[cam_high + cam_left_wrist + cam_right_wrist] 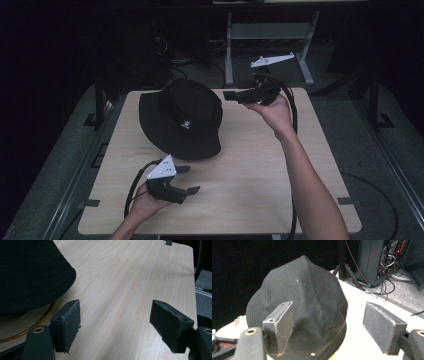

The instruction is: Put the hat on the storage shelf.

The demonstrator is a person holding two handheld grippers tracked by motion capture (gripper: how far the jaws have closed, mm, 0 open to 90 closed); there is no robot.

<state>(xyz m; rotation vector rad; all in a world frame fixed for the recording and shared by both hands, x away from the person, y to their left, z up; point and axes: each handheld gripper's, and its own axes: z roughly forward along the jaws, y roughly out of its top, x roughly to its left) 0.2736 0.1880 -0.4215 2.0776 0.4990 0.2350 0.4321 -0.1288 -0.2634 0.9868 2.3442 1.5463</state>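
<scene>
Ahead of both open grippers, untouched: black hat (pixel 182 117).

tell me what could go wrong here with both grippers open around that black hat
The black bucket hat is soft and peaked, so the right hand-held gripper, aimed at its crown with jaws wide, might pinch only a fold of cloth and let it slip. The left hand-held gripper is low over the table near the brim; closing there could scrape the wood or drag the hat. A yellowish ring shows under the brim and may shift.
</scene>
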